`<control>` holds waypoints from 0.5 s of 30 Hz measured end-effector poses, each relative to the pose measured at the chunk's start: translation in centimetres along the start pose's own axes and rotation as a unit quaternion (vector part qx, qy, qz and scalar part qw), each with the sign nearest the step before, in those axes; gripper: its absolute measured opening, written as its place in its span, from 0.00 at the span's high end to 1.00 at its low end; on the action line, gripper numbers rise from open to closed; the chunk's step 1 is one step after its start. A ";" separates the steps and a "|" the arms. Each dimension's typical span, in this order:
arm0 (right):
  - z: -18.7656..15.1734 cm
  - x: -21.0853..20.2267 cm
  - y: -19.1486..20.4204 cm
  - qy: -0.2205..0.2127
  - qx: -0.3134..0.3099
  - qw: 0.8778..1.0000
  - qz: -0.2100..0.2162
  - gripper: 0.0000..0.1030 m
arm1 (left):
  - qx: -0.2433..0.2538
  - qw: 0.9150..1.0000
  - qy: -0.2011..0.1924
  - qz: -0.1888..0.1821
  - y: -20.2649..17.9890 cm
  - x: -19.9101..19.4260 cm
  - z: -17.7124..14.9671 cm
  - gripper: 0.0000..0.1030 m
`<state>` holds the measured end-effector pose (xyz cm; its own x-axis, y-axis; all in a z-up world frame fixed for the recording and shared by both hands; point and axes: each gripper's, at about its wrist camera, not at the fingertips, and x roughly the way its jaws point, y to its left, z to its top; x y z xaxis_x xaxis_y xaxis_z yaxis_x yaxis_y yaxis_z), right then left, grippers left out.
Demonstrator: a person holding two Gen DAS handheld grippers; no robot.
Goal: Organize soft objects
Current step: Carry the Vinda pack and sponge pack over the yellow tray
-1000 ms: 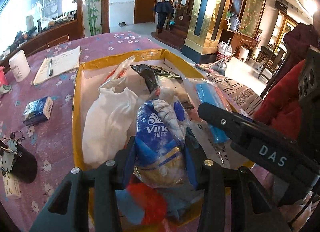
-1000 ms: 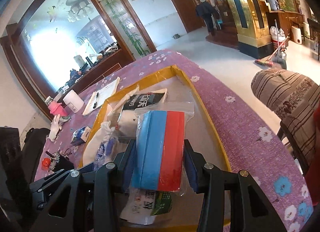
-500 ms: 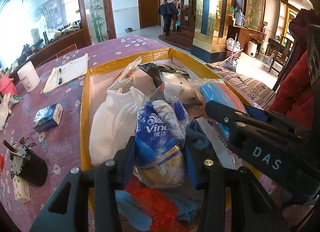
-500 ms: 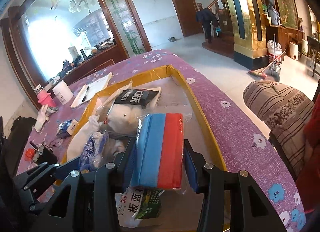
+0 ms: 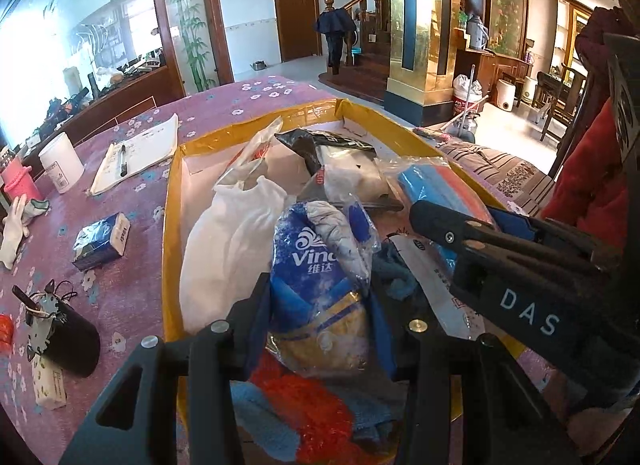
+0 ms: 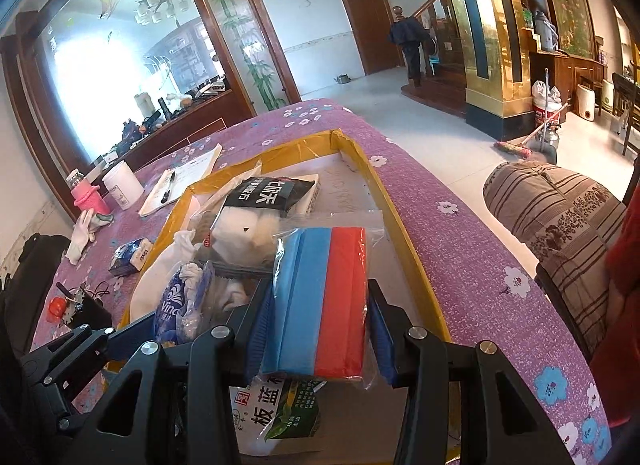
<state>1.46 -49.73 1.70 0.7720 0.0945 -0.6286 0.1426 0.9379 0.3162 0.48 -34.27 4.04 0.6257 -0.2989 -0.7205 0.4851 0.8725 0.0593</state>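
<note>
Two grippers over a yellow tray (image 5: 170, 225): left gripper (image 5: 320, 329) clamps a tissue pack (image 5: 316, 277), right gripper (image 6: 316, 325) clamps a bagged sponge (image 6: 320, 297).

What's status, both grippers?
Left gripper shut on Vinda tissue pack. Right gripper shut on bagged blue-red sponges. Both over yellow-rimmed tray; it is crowded with other bags.
</note>
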 end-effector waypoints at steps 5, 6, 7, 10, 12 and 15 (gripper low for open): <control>0.0 0.0 0.0 0.000 0.000 1.000 0.000 0.52 | 0.002 1.000 -0.002 0.003 0.0 -0.1 -0.1 0.57; 0.0 0.0 0.0 0.000 -0.001 1.000 -0.001 0.53 | 0.002 1.000 -0.002 0.003 0.0 -0.2 0.0 0.57; 0.0 0.0 0.0 0.000 0.000 1.000 0.000 0.52 | 0.003 1.000 -0.003 0.004 -0.1 -0.3 -0.1 0.57; 0.0 0.0 0.0 0.000 0.000 1.000 0.000 0.52 | 0.004 1.000 -0.004 0.006 -0.2 -0.4 -0.1 0.56; -0.1 0.0 0.0 0.000 0.001 1.000 0.000 0.52 | 0.004 1.000 -0.005 0.006 -0.2 -0.4 -0.1 0.56; -0.1 -0.1 0.0 0.000 0.001 1.000 0.001 0.52 | 0.009 1.000 -0.009 0.011 -0.4 -0.5 0.1 0.54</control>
<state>1.36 -49.71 1.68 0.7722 0.0964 -0.6280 0.1426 0.9369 0.3192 0.05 -34.48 4.50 0.6471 -0.2861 -0.7067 0.4812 0.8722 0.0875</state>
